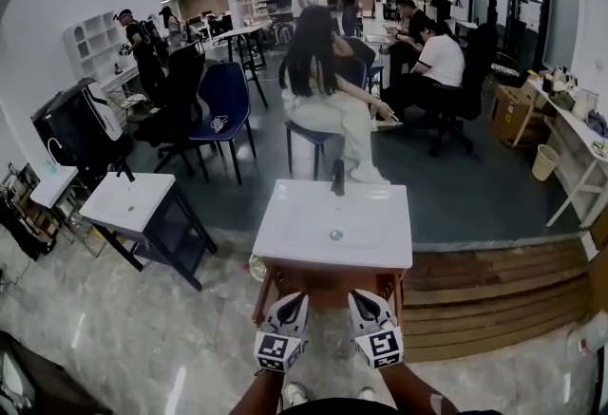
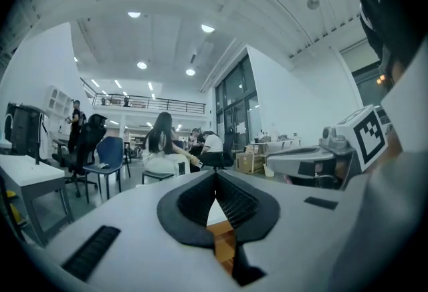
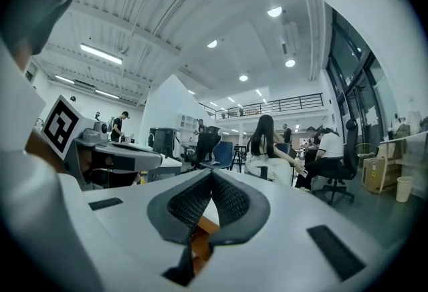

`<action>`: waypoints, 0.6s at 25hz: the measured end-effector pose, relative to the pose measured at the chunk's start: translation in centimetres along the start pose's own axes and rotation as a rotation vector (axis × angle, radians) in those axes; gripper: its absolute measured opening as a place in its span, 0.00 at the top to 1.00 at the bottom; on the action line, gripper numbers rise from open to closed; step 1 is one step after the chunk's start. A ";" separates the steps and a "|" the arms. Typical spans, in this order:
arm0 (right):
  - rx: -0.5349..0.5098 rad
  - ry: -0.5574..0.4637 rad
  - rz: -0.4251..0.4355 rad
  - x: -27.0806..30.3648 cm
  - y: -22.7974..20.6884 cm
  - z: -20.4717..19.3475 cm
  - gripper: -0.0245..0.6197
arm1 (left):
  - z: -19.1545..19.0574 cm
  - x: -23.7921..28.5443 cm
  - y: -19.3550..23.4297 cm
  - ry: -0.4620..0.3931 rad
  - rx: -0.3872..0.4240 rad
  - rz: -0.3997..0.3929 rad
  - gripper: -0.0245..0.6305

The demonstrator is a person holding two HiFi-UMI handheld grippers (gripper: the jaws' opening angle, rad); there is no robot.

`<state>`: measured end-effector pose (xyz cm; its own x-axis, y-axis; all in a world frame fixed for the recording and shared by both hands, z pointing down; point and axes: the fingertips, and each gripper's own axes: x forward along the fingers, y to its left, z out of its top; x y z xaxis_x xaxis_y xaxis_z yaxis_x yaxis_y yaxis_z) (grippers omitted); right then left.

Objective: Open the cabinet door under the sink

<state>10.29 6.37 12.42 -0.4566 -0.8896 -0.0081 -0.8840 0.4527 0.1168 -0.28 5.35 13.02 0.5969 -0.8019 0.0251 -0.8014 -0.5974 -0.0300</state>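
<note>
Wood-toned cabinet [image 1: 328,282] stands straight ahead of the person, under the white sink basin [image 1: 334,225], which has a dark faucet [image 1: 337,178] at its far rim. The door to be opened is on the cabinet's near face. That face is seen so steeply from above that I cannot make out a handle, or tell whether the door is ajar. Left gripper [image 1: 294,299] and right gripper [image 1: 365,297] sit side by side near that face, drawn in close to the body and pointing level toward the sink. Both tongs are pinched narrow: in each gripper view the ribbed pads [image 2: 234,200] meet at the tips with nothing caught between them. The sliver of brown wood below the pads is the cabinet beyond, not something held. Empty, and with both aimed at basin height rather than lower at the door, this looks like a ready pose. The reach for the door edge seems not yet begun, and whichever gripper takes it will likely need to spread first
</note>
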 end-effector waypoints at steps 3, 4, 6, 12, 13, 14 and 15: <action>-0.002 -0.020 -0.004 0.6 -0.2 0.3 0.92 | 0.2 0.5 -0.1 -0.004 0.012 -0.004 0.93; -0.003 -0.026 -0.005 0.8 -0.3 0.5 0.92 | 0.2 0.7 -0.2 -0.005 0.017 -0.007 0.93; -0.001 -0.038 -0.006 0.9 -0.6 0.9 0.92 | 0.4 1.2 -0.5 -0.006 0.023 -0.014 0.93; -0.007 -0.051 -0.012 1.7 -1.6 1.5 0.92 | 0.4 2.7 -1.1 -0.008 0.023 -0.032 0.93; -0.009 -0.052 -0.013 1.7 -1.9 1.5 0.92 | 0.4 3.0 -1.3 -0.007 0.023 -0.034 0.93; -0.010 -0.053 -0.014 1.7 -2.1 1.5 0.92 | 0.4 3.2 -1.5 -0.006 0.023 -0.035 0.93; -0.010 -0.054 -0.014 1.8 -2.2 1.5 0.92 | 0.4 3.5 -1.6 -0.006 0.025 -0.037 0.93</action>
<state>11.24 3.87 10.68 -0.4496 -0.8909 -0.0636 -0.8892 0.4398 0.1262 3.07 3.51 12.76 0.6260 -0.7795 0.0206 -0.7779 -0.6261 -0.0539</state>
